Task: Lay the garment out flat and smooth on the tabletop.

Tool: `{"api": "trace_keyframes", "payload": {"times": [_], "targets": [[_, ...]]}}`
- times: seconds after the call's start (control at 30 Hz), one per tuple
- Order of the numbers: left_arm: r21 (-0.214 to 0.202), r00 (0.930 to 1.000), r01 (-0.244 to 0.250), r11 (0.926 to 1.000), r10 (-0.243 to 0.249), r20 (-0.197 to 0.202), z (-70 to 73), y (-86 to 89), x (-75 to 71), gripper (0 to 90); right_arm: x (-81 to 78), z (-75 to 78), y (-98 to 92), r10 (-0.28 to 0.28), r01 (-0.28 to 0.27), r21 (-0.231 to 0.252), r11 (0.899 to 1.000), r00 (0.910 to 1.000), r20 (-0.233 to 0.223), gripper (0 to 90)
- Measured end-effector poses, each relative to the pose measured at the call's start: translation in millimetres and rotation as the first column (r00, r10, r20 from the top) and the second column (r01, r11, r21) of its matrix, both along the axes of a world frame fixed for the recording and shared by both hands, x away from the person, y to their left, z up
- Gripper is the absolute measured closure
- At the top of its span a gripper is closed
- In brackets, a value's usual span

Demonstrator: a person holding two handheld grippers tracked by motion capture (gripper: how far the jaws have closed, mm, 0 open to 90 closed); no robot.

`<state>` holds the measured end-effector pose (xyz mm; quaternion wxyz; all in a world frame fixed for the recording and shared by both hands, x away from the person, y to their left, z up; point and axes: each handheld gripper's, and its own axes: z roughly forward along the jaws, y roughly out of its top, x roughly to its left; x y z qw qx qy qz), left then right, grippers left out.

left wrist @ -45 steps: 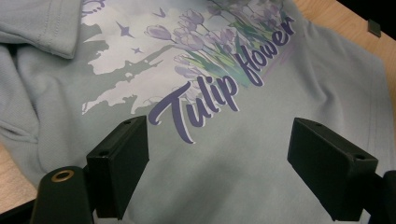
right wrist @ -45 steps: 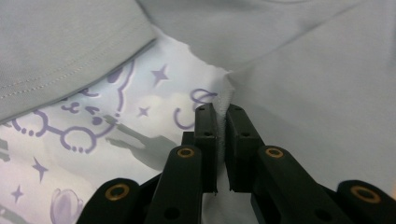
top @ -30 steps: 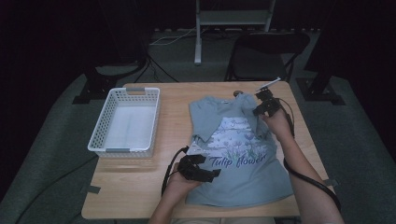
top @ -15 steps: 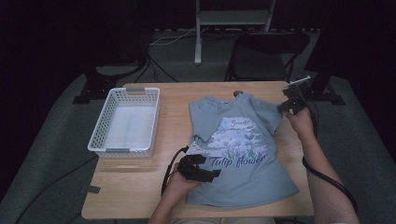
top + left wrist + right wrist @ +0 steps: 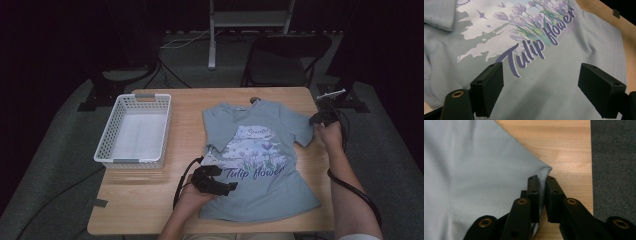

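1. On the tabletop (image 5: pixel 150 200), the shirt (image 5: pixel 260 165) is spread face up to the right of the basket (image 5: pixel 134 129), print upward, its hem toward the person.
2. The shirt's right sleeve is pinched at its tip by the right gripper (image 5: pixel 542 185); cloth is seen between the nearly closed jaws, which have just been easing apart slightly. In the high view the right gripper (image 5: pixel 321 116) is seen at the tabletop's right edge, with the sleeve drawn out sideways.
3. The left gripper (image 5: pixel 540 86) is held with jaws spread wide over the shirt's lower front, just below the lettering; nothing is gripped. It is seen in the high view at the shirt's lower left (image 5: pixel 215 181).
4. The step in hand is judged to be flattening: the sleeve is being pulled out straight.
5. Next, the sleeve would probably be laid flat and released without being dragged off the edge.
6. Beyond the shirt, a chair (image 5: pixel 285 60) and a white stand (image 5: pixel 248 20) are seen on dark carpet in a dim room.
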<state>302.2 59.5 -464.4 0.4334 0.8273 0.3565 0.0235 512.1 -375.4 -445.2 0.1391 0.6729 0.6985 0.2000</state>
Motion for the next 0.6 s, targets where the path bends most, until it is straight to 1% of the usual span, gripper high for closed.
{"api": "trace_keyframes", "payload": {"times": [0.1,0.13,0.17,0.2,0.27,0.33,0.37,0.4,0.47,0.5,0.57,0.6], "targets": [[-0.003,1.0000,-0.008,1.0000,0.008,0.004,0.9,1.8,-0.2,21.7,0.6,-3.1,-2.5,-0.015,0.015,0.009,1.000,0.9999,-0.003,78.8],[-0.006,0.9999,-0.010,0.9999,0.010,0.004,1.0,2.3,-0.2,21.6,0.6,-3.5,-3.6,-0.024,0.024,0.003,1.000,0.9997,-0.007,75.7],[-0.006,0.9999,-0.010,0.9999,0.010,0.004,1.0,2.3,-0.2,21.6,0.6,-3.5,-3.6,-0.024,0.024,0.003,1.000,0.9997,-0.007,75.7],[-0.004,0.9998,-0.017,0.9999,0.017,0.006,1.4,3.6,-0.1,21.7,0.1,-3.9,-7.9,-0.050,0.050,-0.016,0.999,0.9987,-0.008,68.1],[-0.006,0.9998,-0.018,0.9998,0.018,0.006,1.4,4.1,0.0,21.6,-1.1,-3.0,-12.3,-0.063,0.063,-0.005,0.998,0.9980,-0.008,63.3],[-0.005,0.9998,-0.019,0.9998,0.019,0.006,1.5,4.2,0.2,21.7,-2.7,-0.8,-15.4,-0.058,0.058,0.007,0.998,0.9983,-0.004,61.3],[-0.005,0.9998,-0.019,0.9998,0.019,0.006,1.5,4.2,0.2,21.6,-3.5,0.3,-16.5,-0.058,0.058,0.008,0.998,0.9983,-0.007,58.8],[-0.005,0.9997,-0.023,0.9997,0.023,0.003,1.5,3.4,0.3,21.6,-4.7,1.7,-18.3,-0.054,0.054,0.009,0.999,0.9985,-0.009,58.5],[-0.005,0.9998,-0.017,0.9998,0.017,0.002,1.4,2.4,-0.2,21.7,-6.5,3.8,-21.3,-0.066,0.066,-0.003,0.998,0.9977,-0.010,57.7],[-0.002,0.9998,-0.017,0.9998,0.017,0.003,1.2,2.0,-0.4,21.7,-8.0,5.2,-23.8,-0.066,0.066,0.010,0.998,0.9978,-0.005,57.2],[-0.003,0.9999,-0.017,0.9998,0.017,0.002,0.8,1.8,-0.4,21.6,-10.3,7.7,-28.2,-0.047,0.047,0.062,0.997,0.9989,-0.006,53.9],[-0.002,0.9998,-0.019,0.9998,0.019,-0.001,0.3,1.8,0.0,21.7,-12.9,9.3,-30.0,-0.036,0.035,0.095,0.995,0.9993,0.005,52.9]]}}
